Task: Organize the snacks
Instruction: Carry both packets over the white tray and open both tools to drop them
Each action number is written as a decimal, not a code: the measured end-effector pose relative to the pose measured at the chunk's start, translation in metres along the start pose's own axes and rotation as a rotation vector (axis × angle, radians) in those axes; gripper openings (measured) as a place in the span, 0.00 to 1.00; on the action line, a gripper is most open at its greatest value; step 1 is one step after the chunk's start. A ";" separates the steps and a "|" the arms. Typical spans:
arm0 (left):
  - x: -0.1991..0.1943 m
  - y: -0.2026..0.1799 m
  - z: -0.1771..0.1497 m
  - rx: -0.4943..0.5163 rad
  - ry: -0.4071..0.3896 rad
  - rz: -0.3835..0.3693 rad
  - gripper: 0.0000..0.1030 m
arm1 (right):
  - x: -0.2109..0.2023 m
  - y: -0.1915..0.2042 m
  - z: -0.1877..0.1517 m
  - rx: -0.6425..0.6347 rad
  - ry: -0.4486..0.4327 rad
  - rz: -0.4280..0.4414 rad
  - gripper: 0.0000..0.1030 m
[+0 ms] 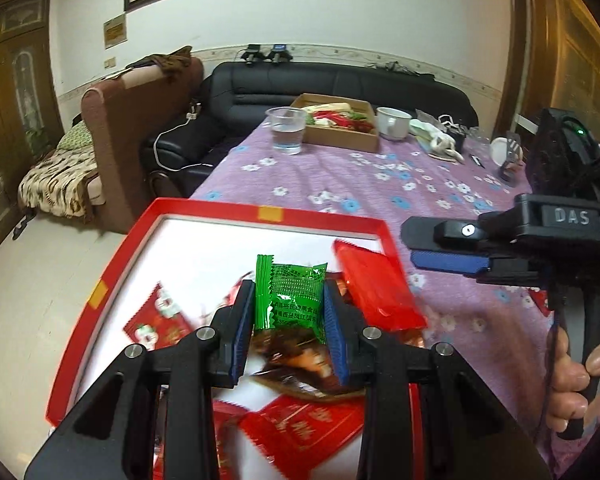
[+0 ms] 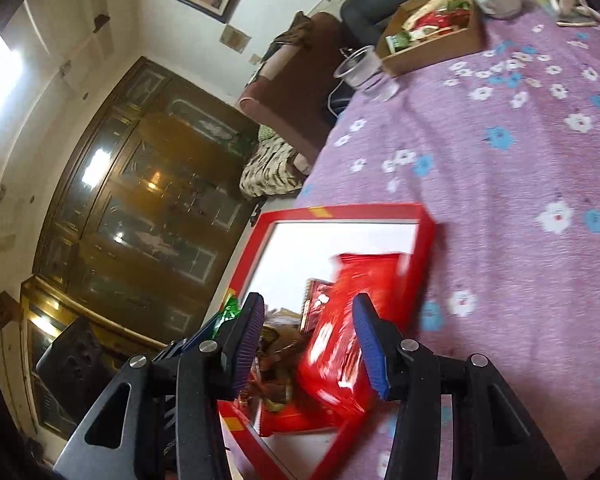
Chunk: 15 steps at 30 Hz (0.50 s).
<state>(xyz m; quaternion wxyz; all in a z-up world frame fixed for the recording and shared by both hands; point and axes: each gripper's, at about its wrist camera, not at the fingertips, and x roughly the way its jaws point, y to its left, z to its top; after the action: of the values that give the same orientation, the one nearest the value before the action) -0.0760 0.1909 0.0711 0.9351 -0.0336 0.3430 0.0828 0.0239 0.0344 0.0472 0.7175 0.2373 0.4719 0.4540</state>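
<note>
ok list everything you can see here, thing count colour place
green snack packet: 1, green, between the left claw's pads over the tray
red tray: 1, red rim, white floor, near table edge
long red packet: 1, red, leaning on the tray's right rim
other snack packets: several, red and brown, on the tray floor
tablecloth: 1, purple with flowers, over the table
plastic cup: 1, clear, far end
cardboard box: 1, brown, holds snacks, far end
mug: 1, white, right of the box
sofa: 1, black, behind the table
left claw: shut on the green packet
right claw: open, over the tray, empty
</note>
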 end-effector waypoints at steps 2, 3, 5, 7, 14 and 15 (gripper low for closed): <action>0.001 0.006 -0.003 -0.010 0.008 0.005 0.30 | 0.001 0.003 -0.002 0.000 -0.013 0.014 0.46; 0.002 0.008 -0.004 -0.015 0.012 0.015 0.31 | 0.000 0.002 -0.003 0.002 -0.021 0.018 0.47; 0.005 0.014 -0.007 -0.023 0.024 0.047 0.38 | -0.002 -0.002 -0.003 0.017 -0.036 0.013 0.47; 0.006 0.019 -0.010 -0.028 0.035 0.073 0.47 | -0.005 -0.010 -0.003 0.048 -0.047 0.007 0.48; 0.001 0.015 -0.009 -0.031 0.021 0.101 0.54 | -0.047 -0.037 0.003 0.109 -0.140 -0.032 0.48; 0.000 0.010 -0.008 -0.020 0.015 0.094 0.54 | -0.057 -0.040 0.004 0.110 -0.157 -0.043 0.49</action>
<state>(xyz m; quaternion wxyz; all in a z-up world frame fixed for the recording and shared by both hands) -0.0829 0.1998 0.0646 0.9271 -0.0275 0.3505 0.1301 0.0363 -0.0348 0.0443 0.7478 0.3008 0.4435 0.3920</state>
